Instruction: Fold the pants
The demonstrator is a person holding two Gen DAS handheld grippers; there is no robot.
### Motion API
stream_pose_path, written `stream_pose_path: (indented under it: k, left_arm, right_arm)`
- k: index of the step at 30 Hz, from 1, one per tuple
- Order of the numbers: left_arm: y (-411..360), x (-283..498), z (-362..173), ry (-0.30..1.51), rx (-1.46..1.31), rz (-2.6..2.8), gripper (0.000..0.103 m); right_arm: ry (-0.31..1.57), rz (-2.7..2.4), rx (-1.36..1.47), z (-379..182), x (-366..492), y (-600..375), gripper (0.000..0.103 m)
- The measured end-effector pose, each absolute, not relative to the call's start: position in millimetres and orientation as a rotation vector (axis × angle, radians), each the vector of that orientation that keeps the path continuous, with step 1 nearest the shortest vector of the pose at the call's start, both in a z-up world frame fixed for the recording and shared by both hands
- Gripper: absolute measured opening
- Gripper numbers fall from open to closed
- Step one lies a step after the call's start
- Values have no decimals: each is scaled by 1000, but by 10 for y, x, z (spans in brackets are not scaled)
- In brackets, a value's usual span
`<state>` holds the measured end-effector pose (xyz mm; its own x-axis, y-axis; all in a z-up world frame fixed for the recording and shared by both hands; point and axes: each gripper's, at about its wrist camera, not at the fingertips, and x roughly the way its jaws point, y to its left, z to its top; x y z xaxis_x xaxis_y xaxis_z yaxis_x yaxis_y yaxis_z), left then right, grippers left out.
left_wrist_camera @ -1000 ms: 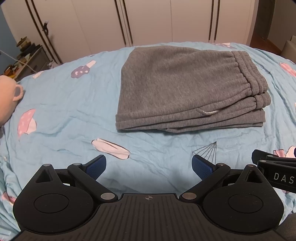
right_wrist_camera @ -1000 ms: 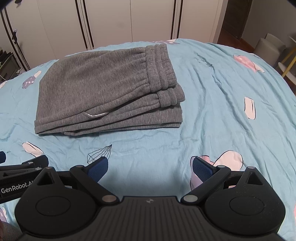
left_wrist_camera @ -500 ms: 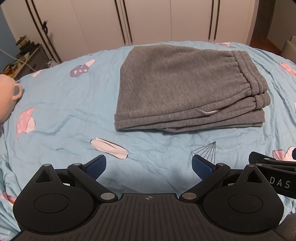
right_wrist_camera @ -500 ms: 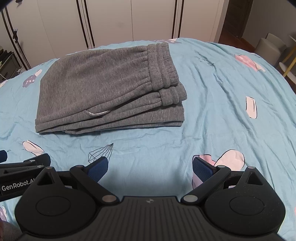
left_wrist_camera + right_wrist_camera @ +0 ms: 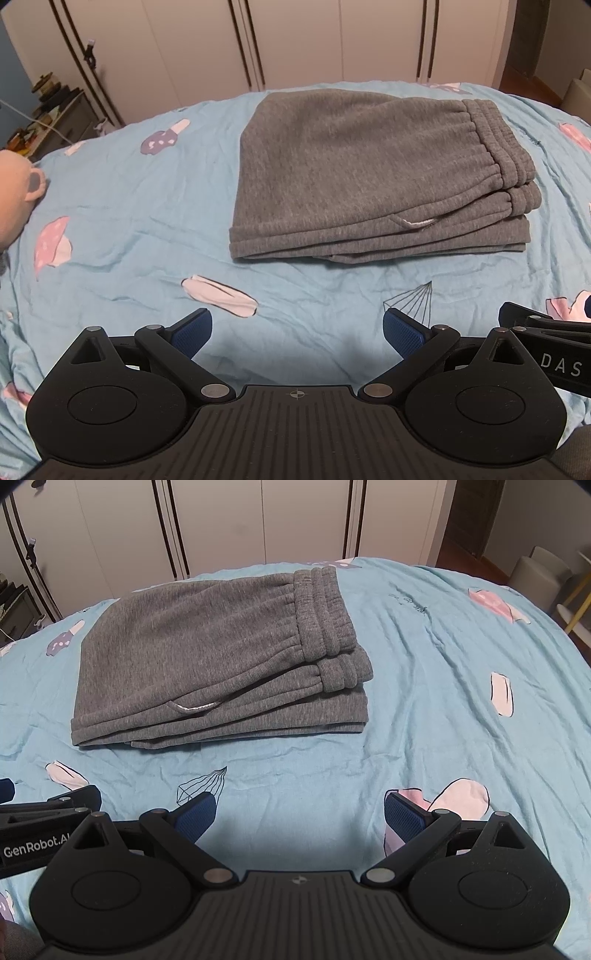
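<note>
**Folded grey pants rest on the bed as both my claws hang wide apart, holding nothing**

Left wrist view: My left gripper [image 5: 297, 330] sits low at the near edge, its two blue-padded fingers [image 5: 192, 330] spread wide with only bedsheet [image 5: 122, 221] showing between them. They pinch nothing and touch no cloth. The grey pants [image 5: 369, 173] lie folded into a stacked rectangle beyond the claw, toward the far right of the light blue sheet, elastic waistband [image 5: 506, 147] at the right end and a small white loop on the near edge. Well apart from the fingertips, they sit clear of my grip. At the right edge, the black body of my right gripper [image 5: 546, 354] pokes in, just beside my own. White wardrobe doors [image 5: 295, 40] stand behind the bed, and a pale rounded object [image 5: 18, 192], blurred, sits at the far left.

Right wrist view: My right gripper [image 5: 299, 812] is equally spread, blue pads [image 5: 404, 816] wide apart over bare sheet [image 5: 443, 701], gripping nothing. The pants [image 5: 207, 657] lie ahead and to the left, waistband [image 5: 325, 613] on their right end, folded layers stacked along the near side. My left gripper's black body [image 5: 40, 834] shows at the near left.
</note>
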<state>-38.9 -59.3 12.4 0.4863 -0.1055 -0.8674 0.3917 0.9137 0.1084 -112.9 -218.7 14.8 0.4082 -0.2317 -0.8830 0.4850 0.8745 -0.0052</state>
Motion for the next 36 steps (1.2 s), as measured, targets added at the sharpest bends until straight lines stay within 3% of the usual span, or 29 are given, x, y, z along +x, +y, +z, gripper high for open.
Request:
stream_pose_path:
  k: [36]
  left_arm:
    - [-622, -395, 102, 1030, 315, -317, 102]
  right_arm:
    - [1045, -461, 271, 157, -1167, -2213, 98]
